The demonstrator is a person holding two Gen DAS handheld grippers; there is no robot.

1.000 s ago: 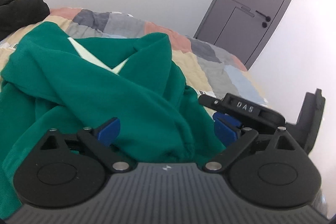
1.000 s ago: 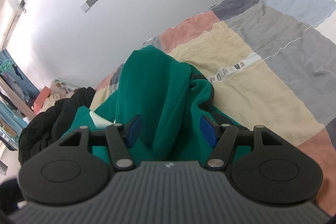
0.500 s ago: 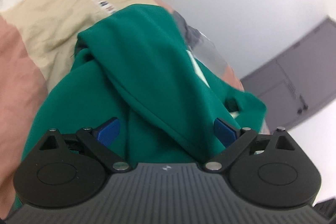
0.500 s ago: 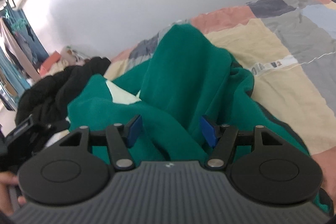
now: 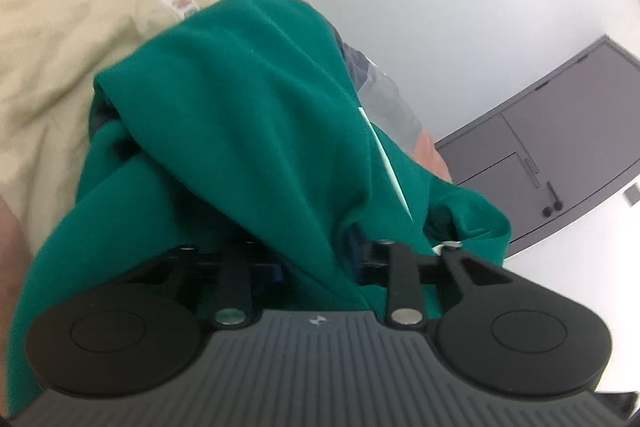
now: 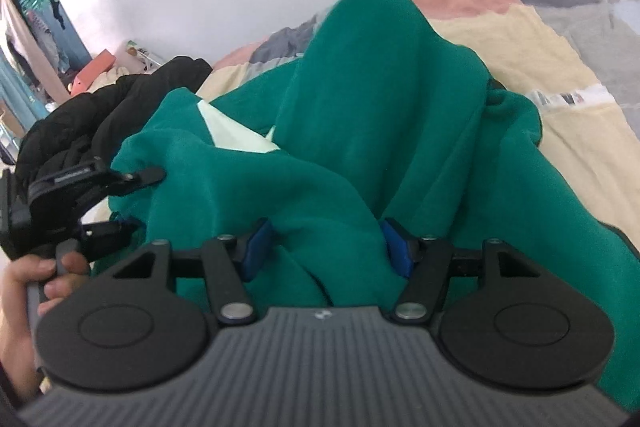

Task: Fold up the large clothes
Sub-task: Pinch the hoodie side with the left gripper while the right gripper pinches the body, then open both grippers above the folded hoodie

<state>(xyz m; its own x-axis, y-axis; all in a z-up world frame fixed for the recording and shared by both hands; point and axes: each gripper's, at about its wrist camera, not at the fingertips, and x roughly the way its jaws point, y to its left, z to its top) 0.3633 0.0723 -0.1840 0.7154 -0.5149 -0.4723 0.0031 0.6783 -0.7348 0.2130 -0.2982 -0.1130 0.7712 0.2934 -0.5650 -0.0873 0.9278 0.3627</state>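
Green garment (image 6: 360, 131) heaped mid-bed (image 6: 560, 131); left gripper (image 5: 316, 267), wide a second ago, now closing on a fabric ridge, right gripper (image 6: 324, 247) closing around another bunch, unpinched — likely lifting to spread.

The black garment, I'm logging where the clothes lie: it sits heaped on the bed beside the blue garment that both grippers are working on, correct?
Not quite: the garment being worked on is green, not blue. The right wrist view shows the green garment spread over the bed, with the black garment heaped beside it, the left gripper at its edge and the right gripper on a fold.
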